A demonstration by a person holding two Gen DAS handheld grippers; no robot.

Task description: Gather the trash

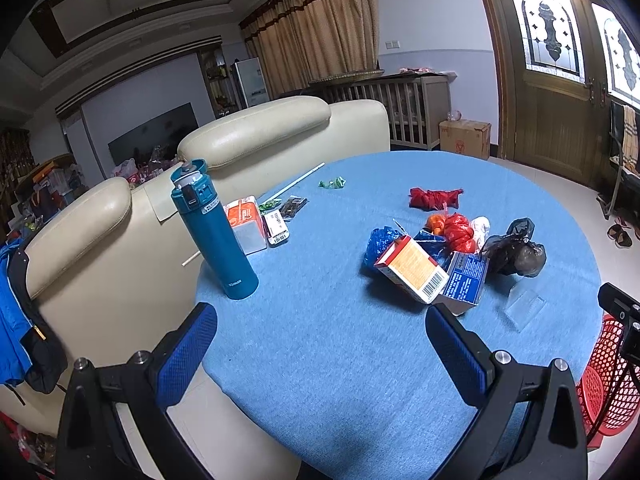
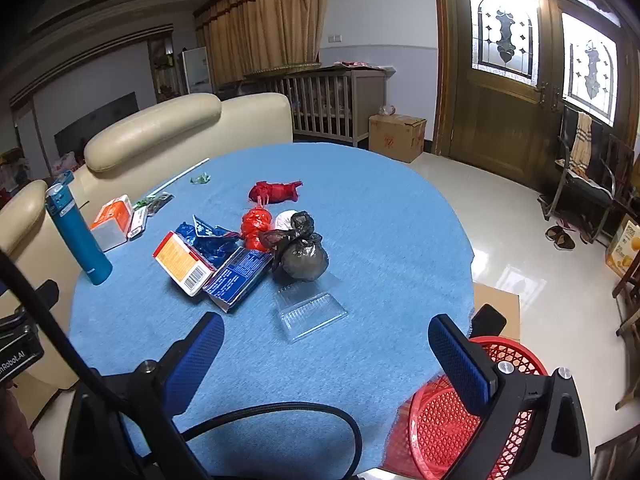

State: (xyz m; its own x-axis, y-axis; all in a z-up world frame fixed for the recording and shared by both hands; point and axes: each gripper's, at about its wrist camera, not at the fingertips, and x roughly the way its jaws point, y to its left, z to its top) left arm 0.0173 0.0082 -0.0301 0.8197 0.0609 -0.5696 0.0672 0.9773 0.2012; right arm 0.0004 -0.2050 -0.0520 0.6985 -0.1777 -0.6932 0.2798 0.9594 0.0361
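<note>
Trash lies in a pile on the round blue table (image 1: 340,360): an orange-and-white carton (image 1: 414,270) (image 2: 182,262), a blue box (image 1: 466,280) (image 2: 236,276), a blue foil wrapper (image 2: 208,236), a red bag (image 1: 458,232) (image 2: 254,222), a knotted black bag (image 1: 516,250) (image 2: 300,254), a red cloth-like bag (image 1: 434,197) (image 2: 276,191) and a clear plastic lid (image 1: 524,308) (image 2: 312,312). My left gripper (image 1: 320,348) is open and empty above the near table edge. My right gripper (image 2: 326,356) is open and empty, just short of the clear lid. A red mesh basket (image 2: 452,420) (image 1: 610,376) stands beside the table at the right.
A teal bottle (image 1: 214,232) (image 2: 78,236) stands at the table's left, with an orange tissue box (image 1: 244,216) (image 2: 112,216), small wrappers (image 1: 332,183) and a white straw (image 1: 302,178) behind it. Cream chairs (image 1: 256,132) stand against the table's left side. A black cable (image 2: 280,412) loops under my right gripper.
</note>
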